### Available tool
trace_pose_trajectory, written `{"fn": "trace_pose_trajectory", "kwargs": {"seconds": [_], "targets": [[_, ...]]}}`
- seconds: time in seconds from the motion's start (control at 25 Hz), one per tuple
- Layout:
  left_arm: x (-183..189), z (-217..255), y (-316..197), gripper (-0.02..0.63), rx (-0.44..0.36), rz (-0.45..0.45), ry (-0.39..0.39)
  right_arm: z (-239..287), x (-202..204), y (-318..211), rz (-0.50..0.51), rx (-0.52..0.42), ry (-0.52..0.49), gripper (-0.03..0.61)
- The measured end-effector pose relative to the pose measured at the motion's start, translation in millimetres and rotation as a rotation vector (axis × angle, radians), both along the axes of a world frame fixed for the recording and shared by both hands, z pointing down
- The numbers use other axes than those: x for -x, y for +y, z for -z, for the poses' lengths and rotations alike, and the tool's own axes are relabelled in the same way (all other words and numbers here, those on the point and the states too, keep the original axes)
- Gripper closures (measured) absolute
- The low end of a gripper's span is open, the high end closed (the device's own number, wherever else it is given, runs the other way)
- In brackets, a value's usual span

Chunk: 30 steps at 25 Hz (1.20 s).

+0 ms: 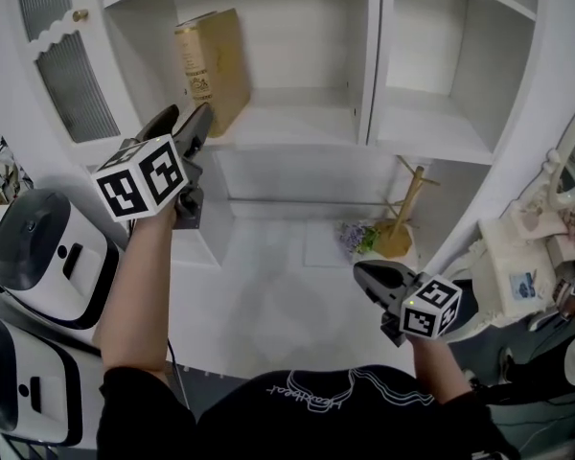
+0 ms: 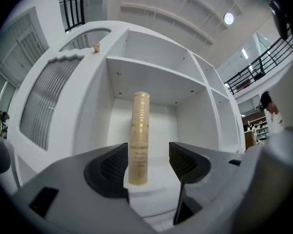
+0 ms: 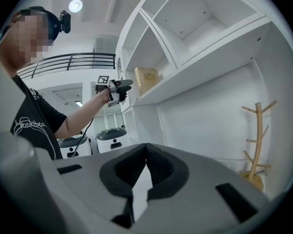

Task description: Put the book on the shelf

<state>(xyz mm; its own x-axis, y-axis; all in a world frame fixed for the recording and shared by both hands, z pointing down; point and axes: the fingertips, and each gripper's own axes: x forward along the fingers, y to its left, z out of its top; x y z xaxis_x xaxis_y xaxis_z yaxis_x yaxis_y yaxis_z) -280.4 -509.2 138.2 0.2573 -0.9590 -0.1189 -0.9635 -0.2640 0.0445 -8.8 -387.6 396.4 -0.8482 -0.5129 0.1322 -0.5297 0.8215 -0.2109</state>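
Observation:
A tan book with gold print stands on end in the left compartment of the white shelf, near its left wall. Its spine faces my left gripper. That gripper is open just in front of the shelf edge; the book shows in the gap between the jaws but farther back, untouched by the pads. My right gripper hangs low to the right, shut with nothing in it. The right gripper view also takes in the book and the left gripper.
A cabinet door with ribbed glass flanks the shelf on the left. A wooden peg stand and purple flowers sit below the shelf. White machines stand at the left, white furniture at the right.

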Motion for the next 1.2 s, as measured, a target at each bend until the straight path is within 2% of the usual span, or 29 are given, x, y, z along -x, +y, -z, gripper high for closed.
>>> {"fn": "trace_pose_trajectory", "kwargs": {"seconds": [0.16, 0.28, 0.4, 0.6, 0.76, 0.96, 1.2], "targets": [[-24, -30, 53, 0.353, 0.006, -0.073, -0.021, 3, 6, 11, 0.045, -0.009, -0.024, 0.572], [-51, -62, 94, 0.359, 0.039, -0.177, 0.004, 7, 8, 21, 0.077, -0.017, -0.051, 0.572], [-77, -100, 131, 0.475, 0.088, -0.270, 0.032, 10, 9, 32, 0.103, -0.025, -0.073, 0.572], [-131, -174, 184, 0.549, 0.202, -0.395, 0.078, 14, 11, 54, 0.150, -0.033, -0.106, 0.572], [-159, -223, 206, 0.609, 0.265, -0.417, 0.125, 11, 12, 68, 0.177, -0.028, -0.114, 0.572], [-167, -251, 225, 0.609, 0.266, -0.382, 0.201, 0, 5, 82, 0.156, -0.003, -0.141, 0.572], [-183, -257, 235, 0.609, 0.261, -0.399, 0.169, -11, -2, 88, 0.142, 0.038, -0.152, 0.572]]}}
